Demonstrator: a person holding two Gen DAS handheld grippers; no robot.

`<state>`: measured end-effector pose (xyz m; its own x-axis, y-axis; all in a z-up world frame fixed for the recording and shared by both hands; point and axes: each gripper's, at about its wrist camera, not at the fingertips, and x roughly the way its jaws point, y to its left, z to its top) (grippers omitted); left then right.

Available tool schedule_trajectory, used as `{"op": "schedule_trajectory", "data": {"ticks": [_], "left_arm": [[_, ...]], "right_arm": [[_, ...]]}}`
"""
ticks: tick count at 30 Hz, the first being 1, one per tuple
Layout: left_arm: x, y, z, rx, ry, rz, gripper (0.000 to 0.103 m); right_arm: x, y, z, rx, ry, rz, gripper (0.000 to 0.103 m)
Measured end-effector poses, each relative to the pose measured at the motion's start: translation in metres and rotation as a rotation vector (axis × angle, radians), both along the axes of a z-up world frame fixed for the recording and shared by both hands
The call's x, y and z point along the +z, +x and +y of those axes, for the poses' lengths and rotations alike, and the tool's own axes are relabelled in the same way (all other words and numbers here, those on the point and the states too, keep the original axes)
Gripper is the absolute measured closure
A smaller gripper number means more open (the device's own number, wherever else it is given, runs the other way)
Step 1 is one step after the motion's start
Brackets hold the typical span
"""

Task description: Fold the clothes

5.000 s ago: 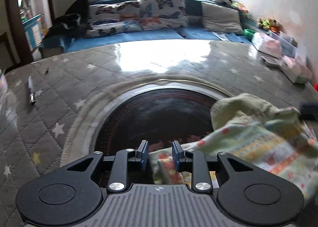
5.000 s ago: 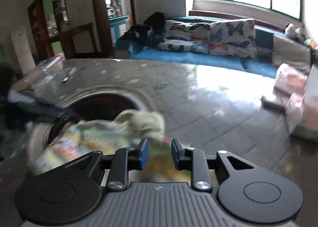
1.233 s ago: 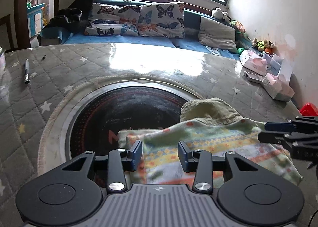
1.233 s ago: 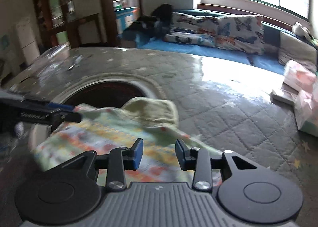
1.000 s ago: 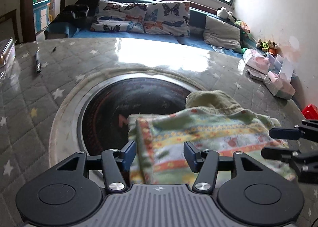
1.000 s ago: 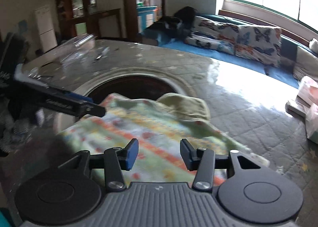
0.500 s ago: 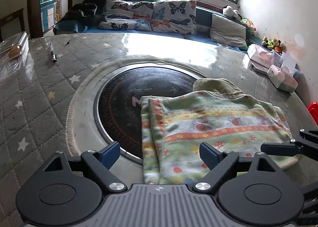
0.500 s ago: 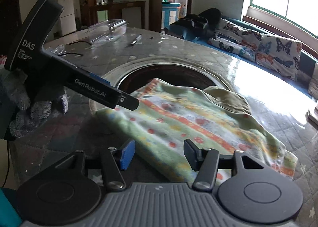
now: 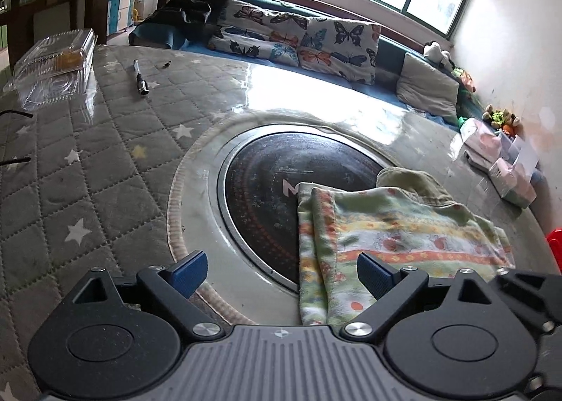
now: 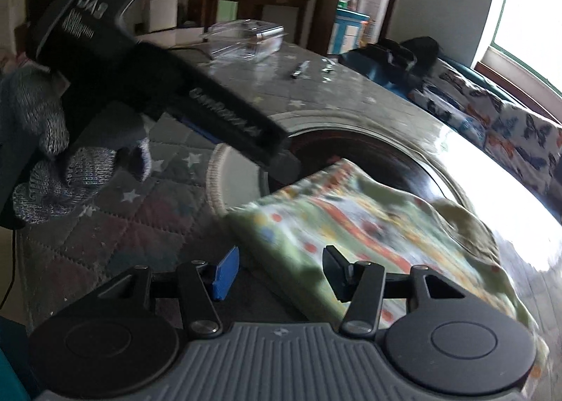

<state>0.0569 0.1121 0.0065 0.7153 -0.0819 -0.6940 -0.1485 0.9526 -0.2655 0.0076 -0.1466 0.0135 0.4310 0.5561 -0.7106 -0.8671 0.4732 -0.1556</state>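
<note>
A folded green garment with striped flower print (image 9: 386, 235) lies flat on the table, partly over the black round hob (image 9: 274, 183). It also shows in the right wrist view (image 10: 368, 225). A plain olive part (image 9: 411, 183) sticks out at its far edge. My left gripper (image 9: 281, 269) is wide open and empty, above the garment's near left corner. My right gripper (image 10: 279, 272) is open and empty, over the garment's near edge. The left gripper body (image 10: 158, 84) and a gloved hand (image 10: 52, 155) show in the right wrist view.
The table has a grey quilted star cover (image 9: 87, 169). A clear plastic box (image 9: 56, 63) and a pen (image 9: 139, 77) lie at the far left. Tissue boxes (image 9: 505, 162) stand at the right edge. A sofa with butterfly cushions (image 9: 302, 42) is behind.
Both grippers have let go of the garment and opened wide. They have drawn back and up from it. The garment now lies folded and still on the table.
</note>
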Motion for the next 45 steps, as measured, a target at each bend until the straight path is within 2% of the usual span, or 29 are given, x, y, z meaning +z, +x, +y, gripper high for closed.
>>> {"op": "schedule_trajectory", "data": {"ticks": [4, 11, 12, 21, 24, 33, 45], "left_arm": [[0.000, -0.001, 0.002, -0.005, -0.027, -0.007, 0.009], [-0.001, 0.001, 0.002, -0.020, -0.081, -0.004, 0.010], [-0.002, 0.002, 0.002, -0.022, -0.087, -0.003, 0.010], [-0.002, 0.005, -0.001, -0.026, -0.134, 0.010, 0.010], [0.000, 0.006, 0.000, -0.021, -0.159, 0.009, 0.010], [0.000, 0.012, -0.001, -0.012, -0.299, 0.038, 0.010], [-0.004, 0.021, -0.006, 0.005, -0.525, 0.060, 0.010]], "right_arm": [[-0.004, 0.000, 0.011, 0.019, -0.020, -0.003, 0.052], [-0.009, 0.006, 0.016, 0.016, -0.027, 0.011, 0.061], [-0.009, 0.007, 0.016, 0.014, -0.023, 0.013, 0.065], [-0.005, 0.022, 0.006, -0.027, 0.057, 0.090, 0.084], [0.000, 0.028, -0.001, -0.052, 0.099, 0.126, 0.088], [0.016, 0.043, -0.028, -0.123, 0.228, 0.212, 0.090], [0.030, 0.051, -0.052, -0.159, 0.304, 0.216, 0.092]]}}
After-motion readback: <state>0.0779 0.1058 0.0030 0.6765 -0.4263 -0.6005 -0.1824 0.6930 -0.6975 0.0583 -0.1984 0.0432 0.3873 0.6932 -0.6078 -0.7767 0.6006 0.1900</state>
